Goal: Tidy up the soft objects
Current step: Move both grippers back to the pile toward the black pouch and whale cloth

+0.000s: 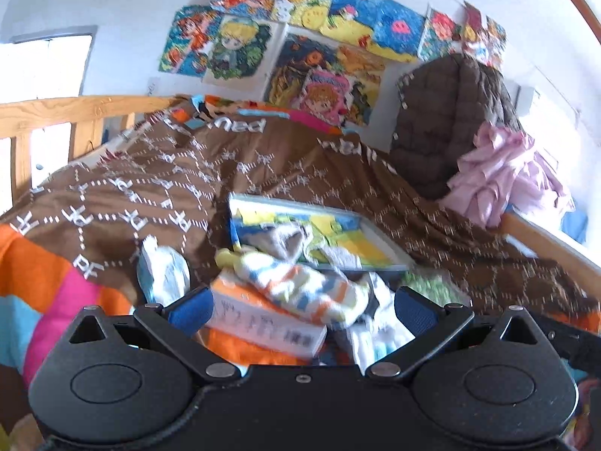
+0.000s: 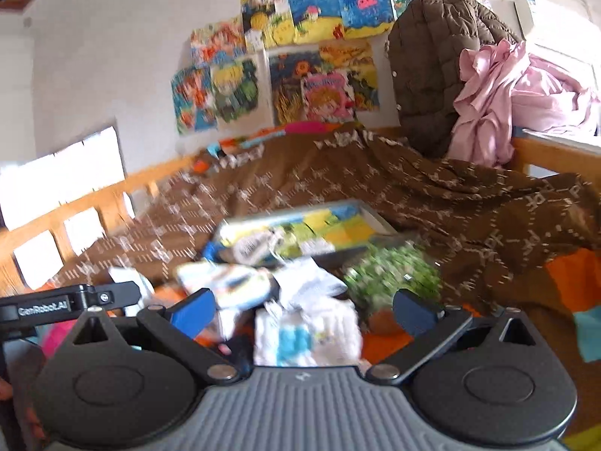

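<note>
Both grippers hang over the bed with their jaws apart and nothing between them: the left gripper [image 1: 302, 306] above a striped sock, the right gripper [image 2: 302, 310] above a white cloth. Judging by that, the sorting has hardly begun, if at all. Largest first, the brown blanket [image 1: 263, 173] covers most of the bed, rumpled, with the orange-and-pink bedding showing at its near edge. At the far corner a brown quilted coat [image 2: 424, 75] stands against the wall with a pink garment [image 2: 499, 90] bunched beside it; neither looks folded or put away, though whether they belong to the job I cannot tell. In the middle of the blanket lies a flat, colourful box [image 1: 319, 233], tilted, with small items spilling across its near edge. Against it, in the right view, sits a green speckled bundle [image 2: 394, 274], too blurred to name. Nearer the left gripper an orange-and-white carton [image 1: 263, 323] lies under the striped sock [image 1: 300, 285], whose toe is just inside the open jaws. The white cloth [image 2: 304, 334], with a blue patch, sits between the right jaws. A white crumpled piece [image 1: 163, 270] lies apart to the left. All the soft pieces are mixed in one heap with the boxes, so nearly everything seems left to do.
</note>
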`<state>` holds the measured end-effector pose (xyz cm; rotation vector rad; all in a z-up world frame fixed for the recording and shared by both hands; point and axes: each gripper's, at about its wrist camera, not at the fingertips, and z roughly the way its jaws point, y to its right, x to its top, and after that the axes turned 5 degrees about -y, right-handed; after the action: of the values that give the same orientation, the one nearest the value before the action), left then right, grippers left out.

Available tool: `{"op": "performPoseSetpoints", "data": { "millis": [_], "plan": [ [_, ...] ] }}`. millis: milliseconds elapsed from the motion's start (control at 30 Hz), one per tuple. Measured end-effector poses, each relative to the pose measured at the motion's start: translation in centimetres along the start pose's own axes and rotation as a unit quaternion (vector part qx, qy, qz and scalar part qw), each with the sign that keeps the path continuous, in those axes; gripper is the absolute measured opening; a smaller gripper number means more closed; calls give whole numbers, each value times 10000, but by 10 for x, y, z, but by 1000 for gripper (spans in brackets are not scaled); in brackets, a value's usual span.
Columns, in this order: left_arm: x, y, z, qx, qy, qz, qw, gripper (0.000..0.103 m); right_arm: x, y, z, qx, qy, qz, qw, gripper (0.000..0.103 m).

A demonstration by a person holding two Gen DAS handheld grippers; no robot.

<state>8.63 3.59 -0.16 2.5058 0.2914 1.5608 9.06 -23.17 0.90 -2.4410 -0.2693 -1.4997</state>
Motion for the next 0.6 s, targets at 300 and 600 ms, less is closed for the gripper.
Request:
{"op": "performPoseSetpoints", "data": {
  "millis": [300, 600],
  "plan": [
    [-31, -6, 7, 60, -497, 214, 9985, 102, -10, -13, 22, -283, -767, -130, 9966, 103],
    [-44, -11, 19, 201, -841, 325, 9957, 102, -11, -10, 38, -303, -1150, -170, 9928, 103]
  ]
}}
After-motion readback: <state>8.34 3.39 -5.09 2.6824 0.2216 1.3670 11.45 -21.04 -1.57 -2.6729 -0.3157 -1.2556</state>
